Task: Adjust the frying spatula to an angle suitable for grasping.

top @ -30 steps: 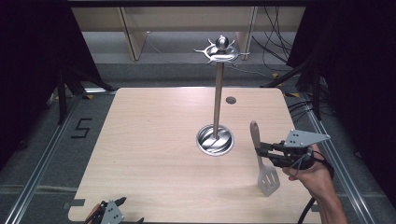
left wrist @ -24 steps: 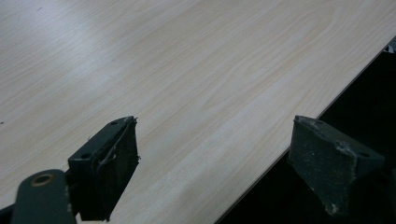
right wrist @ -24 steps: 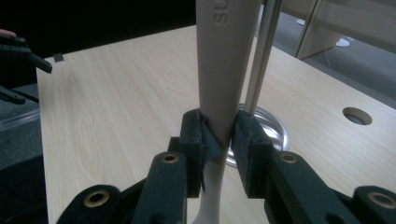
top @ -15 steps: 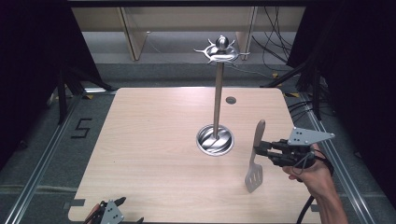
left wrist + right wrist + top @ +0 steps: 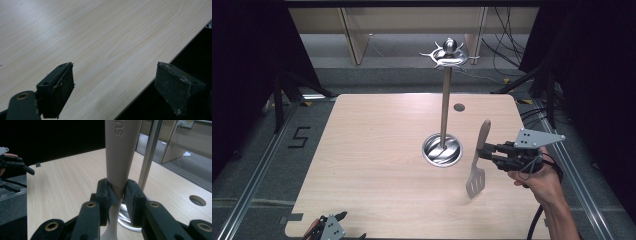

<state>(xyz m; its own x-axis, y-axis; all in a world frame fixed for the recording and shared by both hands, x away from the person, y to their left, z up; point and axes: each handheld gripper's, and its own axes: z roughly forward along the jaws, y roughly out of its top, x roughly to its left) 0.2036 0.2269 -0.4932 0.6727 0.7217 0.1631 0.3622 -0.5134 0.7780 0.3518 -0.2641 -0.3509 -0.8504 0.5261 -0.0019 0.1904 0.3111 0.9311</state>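
Right tongs [image 5: 488,152] grip spatula [image 5: 477,162] handle, blade hanging above bench [image 5: 377,150]. Left tongs [image 5: 113,87] open, empty, at bench edge.

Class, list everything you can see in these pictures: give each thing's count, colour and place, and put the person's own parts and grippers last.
Spatula: one, beige handle with grey slotted blade, held above the table right of the stand, handle up, blade down.
Utensil stand: one, shiny silver pole with hooked top, on a round base near the table's middle.
Table: one, light wood, with a small round hole near its far edge.
Right gripper: one, black, jaws clamped on the spatula handle.
Left gripper: one, black, jaws apart at the table's near edge.
Right hand: one, at the table's right side.
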